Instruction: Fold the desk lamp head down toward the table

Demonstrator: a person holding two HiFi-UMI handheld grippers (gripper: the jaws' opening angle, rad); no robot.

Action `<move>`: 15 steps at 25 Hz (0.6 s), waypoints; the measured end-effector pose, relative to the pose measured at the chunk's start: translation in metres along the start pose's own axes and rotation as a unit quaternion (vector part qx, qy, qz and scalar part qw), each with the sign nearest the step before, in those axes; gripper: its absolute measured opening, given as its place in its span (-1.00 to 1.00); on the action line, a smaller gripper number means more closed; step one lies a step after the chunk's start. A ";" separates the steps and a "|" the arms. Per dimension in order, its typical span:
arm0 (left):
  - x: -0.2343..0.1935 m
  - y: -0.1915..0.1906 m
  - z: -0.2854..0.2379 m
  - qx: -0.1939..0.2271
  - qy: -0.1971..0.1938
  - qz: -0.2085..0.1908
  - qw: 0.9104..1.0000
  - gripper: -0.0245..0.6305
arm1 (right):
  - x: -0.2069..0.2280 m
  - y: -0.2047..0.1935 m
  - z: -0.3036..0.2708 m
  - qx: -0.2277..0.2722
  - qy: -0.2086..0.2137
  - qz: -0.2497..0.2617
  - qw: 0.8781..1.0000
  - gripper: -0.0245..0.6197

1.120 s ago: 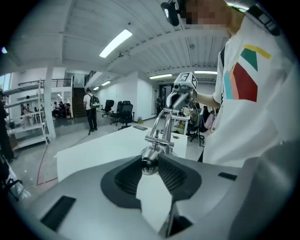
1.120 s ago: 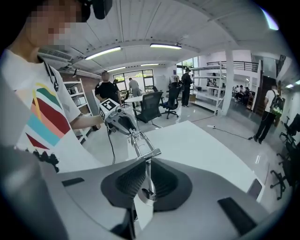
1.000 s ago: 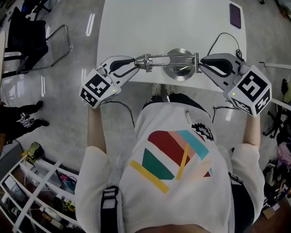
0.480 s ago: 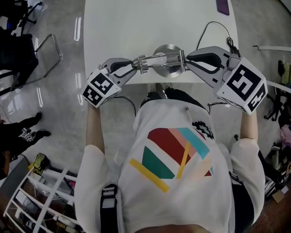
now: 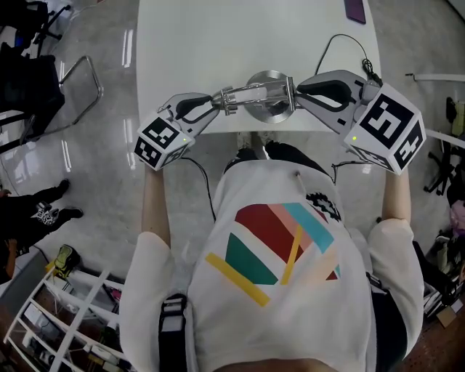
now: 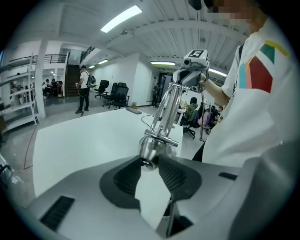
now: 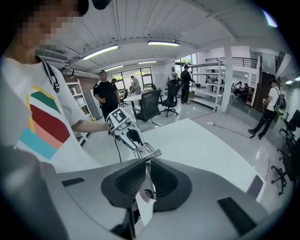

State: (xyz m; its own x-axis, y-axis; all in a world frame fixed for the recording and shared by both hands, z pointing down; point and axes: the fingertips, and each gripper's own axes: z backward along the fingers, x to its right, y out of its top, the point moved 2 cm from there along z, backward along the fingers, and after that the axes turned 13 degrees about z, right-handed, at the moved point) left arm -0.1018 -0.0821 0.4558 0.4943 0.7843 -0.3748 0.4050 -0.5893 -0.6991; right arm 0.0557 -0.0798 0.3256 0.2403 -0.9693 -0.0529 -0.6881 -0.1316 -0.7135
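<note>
A chrome desk lamp stands on the white table (image 5: pixel 211 36) by its near edge, on a round base (image 5: pixel 270 76). Its thin arm (image 5: pixel 254 93) runs between my two grippers, above the base. My left gripper (image 5: pixel 216 101) is shut on the lamp's rounded chrome end (image 6: pixel 149 152), with both pads pressed against it. My right gripper (image 5: pixel 296 90) is shut on the arm's other end, where a thin chrome piece (image 7: pixel 146 180) shows between the pads. The left gripper view shows the arm (image 6: pixel 165 110) rising toward the right gripper (image 6: pixel 190 77). The left gripper (image 7: pixel 131 137) also shows in the right gripper view.
A dark phone (image 5: pixel 355 9) lies at the table's far right corner. A black cable (image 5: pixel 325 49) trails over the table from the right gripper. A metal-framed chair (image 5: pixel 69 83) stands on the floor to the left, and a white rack (image 5: pixel 43 320) at lower left.
My left gripper has sunk a little with the lamp's end, so the arm now slopes down toward it. Over the last half second nothing has moved. Both grips are unchanged.
</note>
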 end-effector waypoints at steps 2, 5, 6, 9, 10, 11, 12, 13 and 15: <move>-0.001 -0.001 0.001 0.018 0.009 0.005 1.000 -0.45 | 0.000 -0.002 -0.001 0.016 0.001 -0.011 1.000 -0.80; 0.005 -0.003 0.004 0.034 0.015 -0.007 0.999 -0.45 | -0.001 -0.007 0.000 0.033 0.006 -0.030 0.999 -0.80; 0.008 0.002 0.008 0.047 0.007 -0.002 0.999 -0.45 | -0.002 -0.008 0.002 0.032 0.003 -0.028 0.999 -0.80; 0.014 0.038 0.031 0.131 -0.010 0.028 0.991 -0.45 | 0.005 -0.002 0.017 0.046 -0.040 -0.014 0.998 -0.80; 0.014 0.054 0.039 0.158 -0.002 0.024 0.987 -0.45 | 0.011 0.005 0.026 0.069 -0.063 -0.018 0.995 -0.80; 0.015 0.072 0.045 0.182 0.011 0.013 0.983 -0.45 | 0.020 0.014 0.035 0.099 -0.092 -0.024 0.990 -0.80; 0.017 0.090 0.050 0.204 0.028 -0.002 0.979 -0.45 | 0.031 0.024 0.045 0.131 -0.129 -0.031 0.982 -0.80; 0.020 0.110 0.054 0.228 0.044 -0.017 0.973 -0.45 | 0.041 0.033 0.055 0.160 -0.173 -0.037 0.971 -0.80; 0.031 0.151 0.064 0.289 0.068 -0.039 0.954 -0.45 | 0.059 0.048 0.074 0.203 -0.265 -0.044 0.942 -0.80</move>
State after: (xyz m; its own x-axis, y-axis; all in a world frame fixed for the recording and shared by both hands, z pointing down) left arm -0.0742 -0.1342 0.3000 0.5904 0.7664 -0.2531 -0.0275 -0.2943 -0.9553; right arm 0.0876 -0.1283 0.2368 0.6657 -0.7048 -0.2453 -0.3574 -0.0125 -0.9339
